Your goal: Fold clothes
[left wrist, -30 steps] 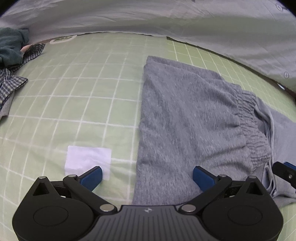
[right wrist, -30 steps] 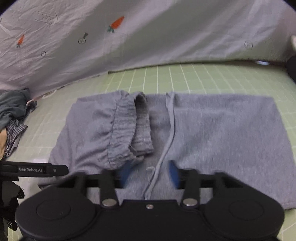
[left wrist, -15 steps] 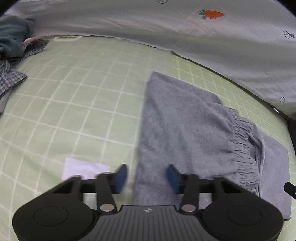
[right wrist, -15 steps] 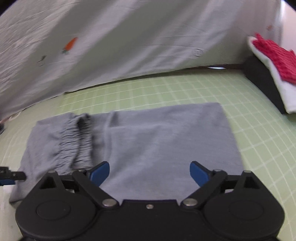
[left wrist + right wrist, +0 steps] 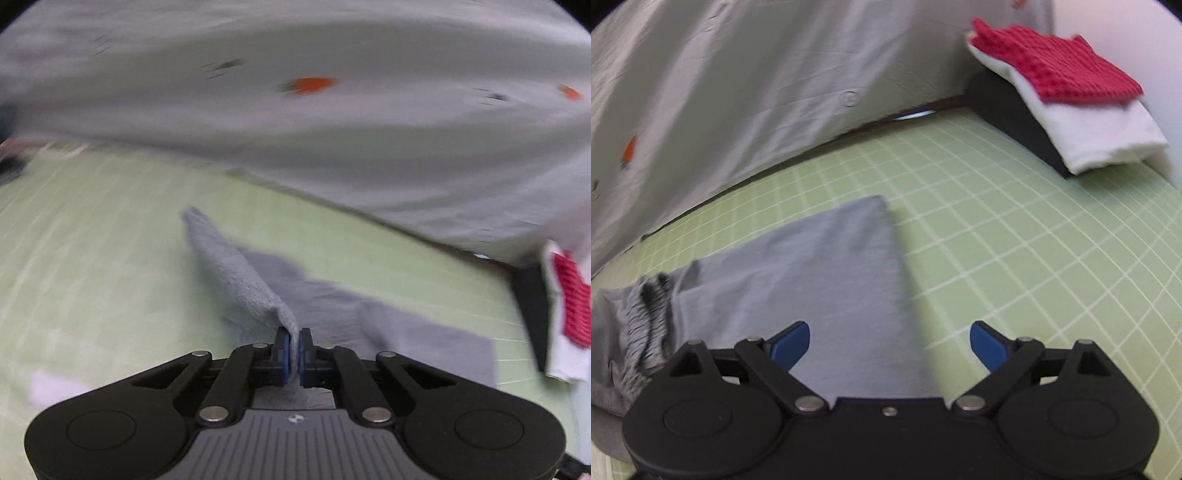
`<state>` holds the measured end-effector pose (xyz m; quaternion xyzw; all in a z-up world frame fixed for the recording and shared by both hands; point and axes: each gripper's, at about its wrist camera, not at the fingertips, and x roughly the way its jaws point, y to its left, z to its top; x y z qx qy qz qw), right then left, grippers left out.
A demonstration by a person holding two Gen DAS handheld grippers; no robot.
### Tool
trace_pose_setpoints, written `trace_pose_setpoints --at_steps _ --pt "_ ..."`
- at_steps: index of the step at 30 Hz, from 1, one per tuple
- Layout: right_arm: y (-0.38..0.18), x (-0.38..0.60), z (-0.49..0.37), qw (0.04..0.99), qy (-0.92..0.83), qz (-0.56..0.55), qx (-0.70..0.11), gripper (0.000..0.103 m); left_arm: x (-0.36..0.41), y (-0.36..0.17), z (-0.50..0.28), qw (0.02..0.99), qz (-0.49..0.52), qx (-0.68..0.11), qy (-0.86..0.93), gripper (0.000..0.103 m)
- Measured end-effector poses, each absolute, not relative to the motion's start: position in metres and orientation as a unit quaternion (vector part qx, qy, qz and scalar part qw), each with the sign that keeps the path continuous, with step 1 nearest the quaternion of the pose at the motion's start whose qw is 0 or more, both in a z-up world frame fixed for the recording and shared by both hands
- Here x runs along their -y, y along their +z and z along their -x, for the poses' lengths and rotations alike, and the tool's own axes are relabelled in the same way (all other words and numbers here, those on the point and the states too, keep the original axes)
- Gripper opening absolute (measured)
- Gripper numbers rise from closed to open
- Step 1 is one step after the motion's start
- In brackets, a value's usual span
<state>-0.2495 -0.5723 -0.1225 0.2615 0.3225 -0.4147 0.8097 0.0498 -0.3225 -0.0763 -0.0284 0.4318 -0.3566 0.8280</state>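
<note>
Shorts (image 5: 236, 269) — lengthwise away from left gripper (image 5: 294, 349)

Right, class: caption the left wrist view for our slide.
Left gripper shut on grey knit shorts, lifting an edge off the green grid mat.

grey shorts (image 5: 820, 280): soft knit cloth, kinda fuzzy and matt, with a gathered elastic waistband (image 5: 646, 317) at the left end
worktop (image 5: 1015, 236): covered in a pale green mat with a white grid, smooth, flat matt finish
backdrop sheet (image 5: 757, 92): thin woven cloth, light grey, creased, little carrot prints
red cloth (image 5: 1056, 70): chunky waffle-like knit, matt
white cloth (image 5: 1093, 125): smooth folded fabric under the red one
left gripper (image 5: 294, 349): matt black plastic body, ribbed grey panel, shiny metal pins, blue rubbery pads
right gripper (image 5: 890, 345): same black plastic, blue pads
</note>
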Motion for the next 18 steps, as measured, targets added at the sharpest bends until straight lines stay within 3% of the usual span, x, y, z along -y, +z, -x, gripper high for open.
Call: trace_pose_setpoints --at_steps 6,9,12,13,15,18 --pt "-0.126 0.615 0.288 0.807 -0.415 -0.274 -0.317 0.094 0.420 -0.076 0.020 0.790 -0.011 -0.433 -0.434 0.003" --pt "-0.132 0.636 0.306 0.798 -0.418 -0.297 -0.318 0.094 0.463 -0.109 0.055 0.749 -0.058 -0.472 -0.461 0.010" --pt "-0.135 0.652 0.318 0.792 -0.420 -0.314 -0.312 0.094 0.480 -0.144 0.070 0.712 -0.070 -0.538 -0.447 0.009" --pt "-0.136 0.656 0.319 0.795 -0.416 -0.319 -0.307 0.094 0.480 -0.148 0.074 0.705 -0.067 -0.547 -0.446 0.013" --pt "-0.136 0.663 0.320 0.799 -0.407 -0.330 -0.297 0.096 0.473 -0.138 0.075 0.711 -0.051 -0.537 -0.452 0.040" --pt "-0.136 0.671 0.318 0.808 -0.387 -0.346 -0.278 0.101 0.457 -0.115 0.071 0.732 -0.007 -0.515 -0.446 0.061"
